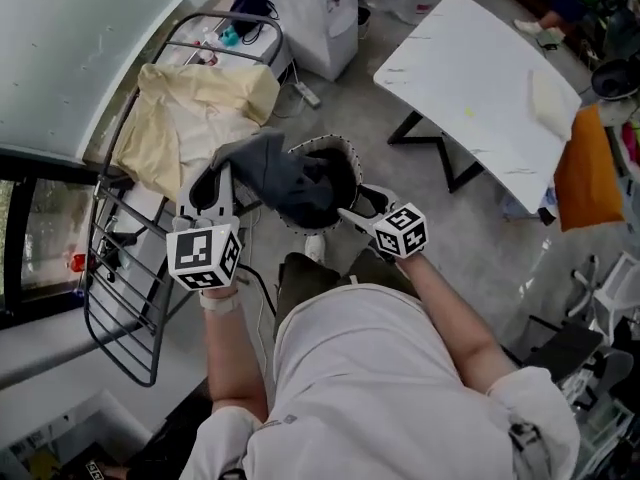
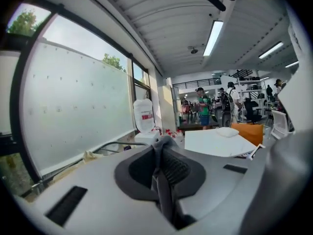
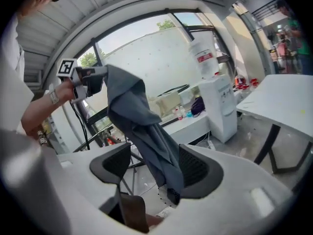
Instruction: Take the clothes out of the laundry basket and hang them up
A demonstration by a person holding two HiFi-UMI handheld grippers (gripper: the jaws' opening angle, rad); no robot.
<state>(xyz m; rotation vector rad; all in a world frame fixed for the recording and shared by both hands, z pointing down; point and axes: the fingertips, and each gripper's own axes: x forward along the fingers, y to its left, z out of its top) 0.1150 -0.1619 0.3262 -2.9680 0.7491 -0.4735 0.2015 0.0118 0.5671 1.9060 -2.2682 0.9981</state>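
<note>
Left hand-held gripper [image 2: 159,148] clamps grey garment [image 3: 132,106] hanging lengthwise down; right hand-held gripper [image 3: 151,163] gapes.

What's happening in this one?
A person's left hand-held gripper is shut on a grey garment, holding it up above the laundry basket. The right hand-held gripper is open, with the cloth hanging between its jaws. A cream garment already lies over the drying rack beside them.
</note>
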